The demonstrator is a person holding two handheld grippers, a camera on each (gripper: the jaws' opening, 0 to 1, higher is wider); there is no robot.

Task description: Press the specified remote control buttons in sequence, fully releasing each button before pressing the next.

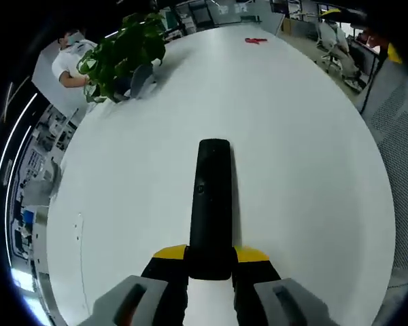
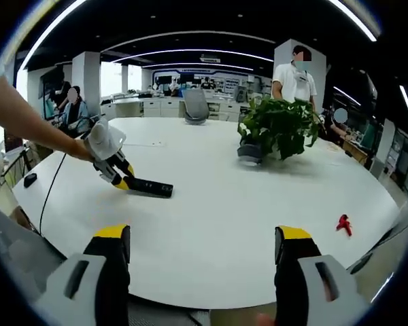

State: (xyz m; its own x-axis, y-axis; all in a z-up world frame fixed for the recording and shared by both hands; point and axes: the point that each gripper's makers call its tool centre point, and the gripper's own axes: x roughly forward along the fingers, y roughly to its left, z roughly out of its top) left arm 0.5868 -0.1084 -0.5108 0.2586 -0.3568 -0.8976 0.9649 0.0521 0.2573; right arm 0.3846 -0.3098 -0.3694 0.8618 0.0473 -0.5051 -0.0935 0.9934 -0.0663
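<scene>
Gripping the near end of the black remote point(image 1: 211, 207), the left claw point(image 1: 210, 261) has its yellow-tipped jaws closed on both sides of it. The remote's long axis runs straight away from that claw, its far end pointing out across the white bench point(image 1: 306, 156), just above the surface. In the right gripper view the right claw point(image 2: 202, 248) stands wide apart, holding nothing. Farther off sit a potted plant point(image 2: 279, 132) and a small red object point(image 2: 343, 224).
</scene>
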